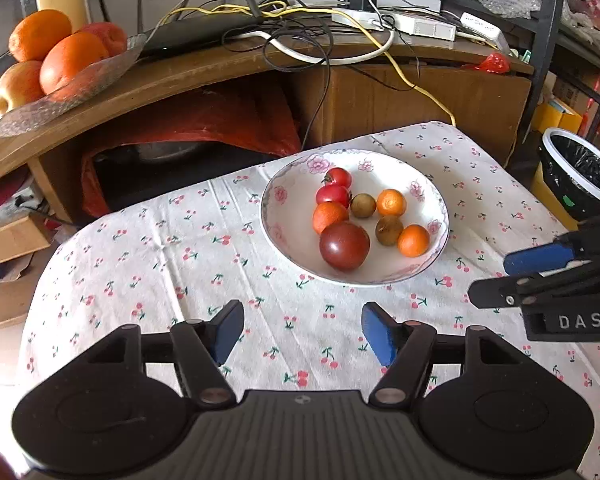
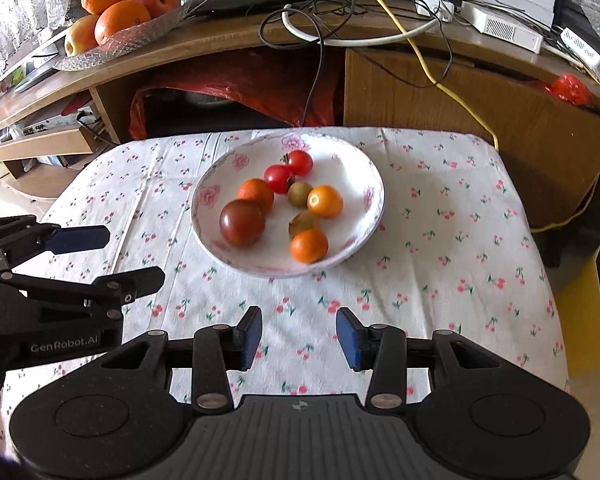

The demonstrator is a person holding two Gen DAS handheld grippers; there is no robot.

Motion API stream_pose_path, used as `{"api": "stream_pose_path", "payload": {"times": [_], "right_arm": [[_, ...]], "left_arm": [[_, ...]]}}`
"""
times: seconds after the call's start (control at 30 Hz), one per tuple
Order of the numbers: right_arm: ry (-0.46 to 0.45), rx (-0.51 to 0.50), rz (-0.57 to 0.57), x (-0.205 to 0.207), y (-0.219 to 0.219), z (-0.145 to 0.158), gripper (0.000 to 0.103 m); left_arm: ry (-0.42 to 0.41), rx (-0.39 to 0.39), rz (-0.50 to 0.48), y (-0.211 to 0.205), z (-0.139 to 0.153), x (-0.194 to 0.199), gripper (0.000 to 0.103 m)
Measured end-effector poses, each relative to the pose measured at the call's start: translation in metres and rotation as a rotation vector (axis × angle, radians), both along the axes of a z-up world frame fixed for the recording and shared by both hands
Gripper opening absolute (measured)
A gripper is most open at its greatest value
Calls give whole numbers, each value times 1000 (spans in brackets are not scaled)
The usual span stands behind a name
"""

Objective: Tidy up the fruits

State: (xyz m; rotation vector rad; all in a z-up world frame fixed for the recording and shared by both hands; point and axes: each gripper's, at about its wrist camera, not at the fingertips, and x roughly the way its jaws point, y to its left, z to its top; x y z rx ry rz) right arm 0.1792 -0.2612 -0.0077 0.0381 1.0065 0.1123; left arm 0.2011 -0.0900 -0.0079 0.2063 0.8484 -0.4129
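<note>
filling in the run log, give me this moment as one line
left gripper: open, empty | right gripper: open, empty | both above tablecloth, short of bowl | fruit: all in bowl, untouched

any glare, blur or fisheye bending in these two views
Left wrist view: fisheye bows the wooden shelf; bottom-left floor overexposed; bowl sharp. Right wrist view: the same bowing; bowl's near rim and front orange fruit slightly soft; upper-left window side bright.
</note>
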Motion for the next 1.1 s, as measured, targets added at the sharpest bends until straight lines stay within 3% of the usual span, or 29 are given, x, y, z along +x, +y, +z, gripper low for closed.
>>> {"api": "stream_pose_path", "payload": {"times": [0.73,1.1], "right_arm": [[23,40,-34,-44,7,-5,37],[33,51,-35,-63,13,-7,37]], "left_arm": [[-16,20,86,16,-8,-43,98],[-21,57,100,18,-13,-66,103]]}}
